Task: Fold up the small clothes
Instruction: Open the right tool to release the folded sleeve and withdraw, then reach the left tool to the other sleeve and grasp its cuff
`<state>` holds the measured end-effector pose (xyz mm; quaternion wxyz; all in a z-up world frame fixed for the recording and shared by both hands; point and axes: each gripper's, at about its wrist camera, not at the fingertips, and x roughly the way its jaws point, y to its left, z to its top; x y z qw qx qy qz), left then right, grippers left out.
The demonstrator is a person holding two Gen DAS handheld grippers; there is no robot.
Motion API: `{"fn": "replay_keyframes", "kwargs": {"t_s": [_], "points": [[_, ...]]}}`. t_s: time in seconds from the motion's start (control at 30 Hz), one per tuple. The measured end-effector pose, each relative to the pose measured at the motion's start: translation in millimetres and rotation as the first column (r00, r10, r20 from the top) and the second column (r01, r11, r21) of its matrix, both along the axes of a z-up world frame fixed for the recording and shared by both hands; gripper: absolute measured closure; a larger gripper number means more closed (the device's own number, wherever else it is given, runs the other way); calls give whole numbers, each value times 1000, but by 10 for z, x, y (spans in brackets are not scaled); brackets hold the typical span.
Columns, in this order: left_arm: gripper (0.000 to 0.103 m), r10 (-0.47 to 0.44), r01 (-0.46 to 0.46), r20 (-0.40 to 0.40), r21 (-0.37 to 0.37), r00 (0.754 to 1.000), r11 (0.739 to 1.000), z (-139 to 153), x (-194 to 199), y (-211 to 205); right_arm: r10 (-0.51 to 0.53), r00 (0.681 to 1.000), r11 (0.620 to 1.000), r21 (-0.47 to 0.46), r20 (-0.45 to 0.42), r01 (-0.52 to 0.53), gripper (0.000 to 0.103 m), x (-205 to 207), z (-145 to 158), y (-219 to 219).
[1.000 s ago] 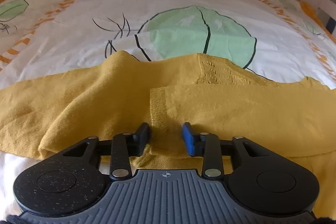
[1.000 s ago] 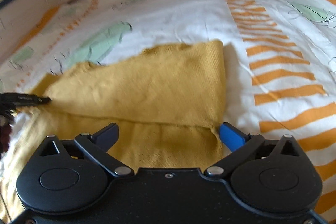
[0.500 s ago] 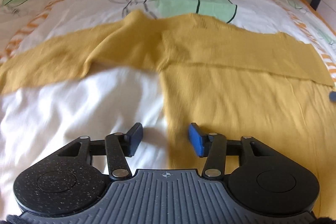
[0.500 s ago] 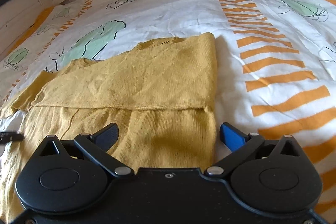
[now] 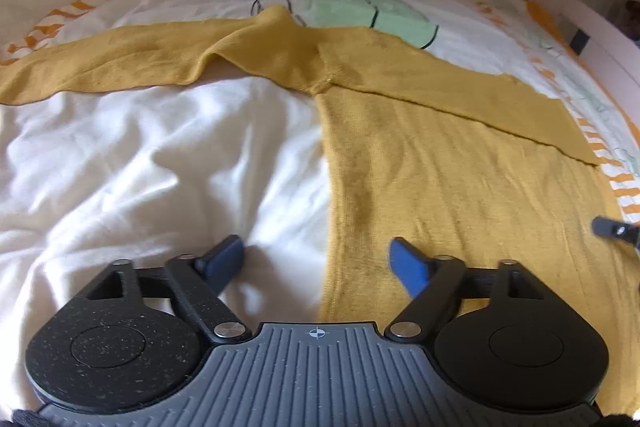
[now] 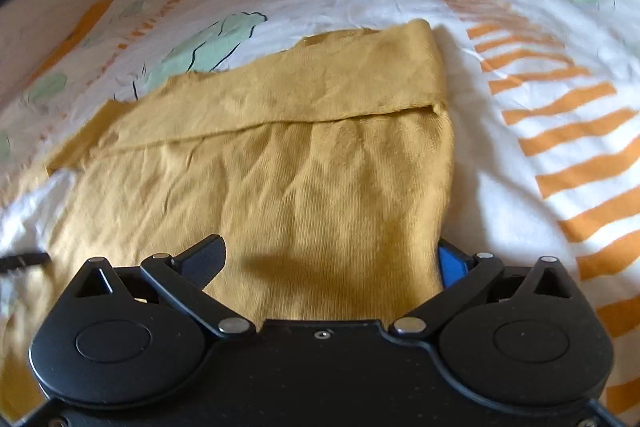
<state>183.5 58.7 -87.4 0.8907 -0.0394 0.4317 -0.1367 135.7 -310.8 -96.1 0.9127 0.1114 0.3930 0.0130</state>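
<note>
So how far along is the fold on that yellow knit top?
One sleeve of the mustard-yellow knit top already lies folded across its chest. Nothing is gripped: the left tongs are opening astride the top's side edge, and the right tongs stand open over its hem. The other sleeve lies stretched out on the white patterned bedcover, unfolded.

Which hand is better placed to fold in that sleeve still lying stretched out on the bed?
Left, probably. The left tool sits at the sweater's side edge, its jaws opening and empty, and the stretched-out sleeve lies on its side. The right tool is at the opposite, already folded side.
</note>
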Motion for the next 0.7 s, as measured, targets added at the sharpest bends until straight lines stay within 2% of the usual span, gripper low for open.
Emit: {"fn": "replay_keyframes", "kwargs": {"t_s": [0.13, 0.2, 0.37, 0.43, 0.53, 0.6, 0.7], "points": [[4, -19, 17, 68, 39, 998, 999, -82, -85, -125, 34, 999, 989, -141, 13, -32, 0, -14, -68, 198], [1, -34, 29, 87, 62, 996, 998, -116, -114, -169, 27, 999, 989, -146, 35, -21, 0, -37, -94, 206], [2, -58, 53, 76, 76, 995, 996, -116, -89, -165, 32, 997, 992, -128, 72, -22, 0, -95, -129, 175], [4, -50, 48, 60, 32, 997, 998, -74, -65, -90, 32, 996, 991, -132, 79, -21, 0, -111, -131, 183], [9, 36, -34, 16, -125, 999, 992, 45, 2, 196, 30, 995, 990, -142, 91, -17, 0, -133, -139, 206], [9, 118, -120, -20, -216, 993, 969, 130, 76, 462, 28, 995, 988, -152, 94, -14, 0, -132, -136, 223], [10, 210, -209, -31, -294, 977, 933, 286, 183, 904, 25, 996, 984, -177, 88, -9, 0, -136, -113, 273]]}}
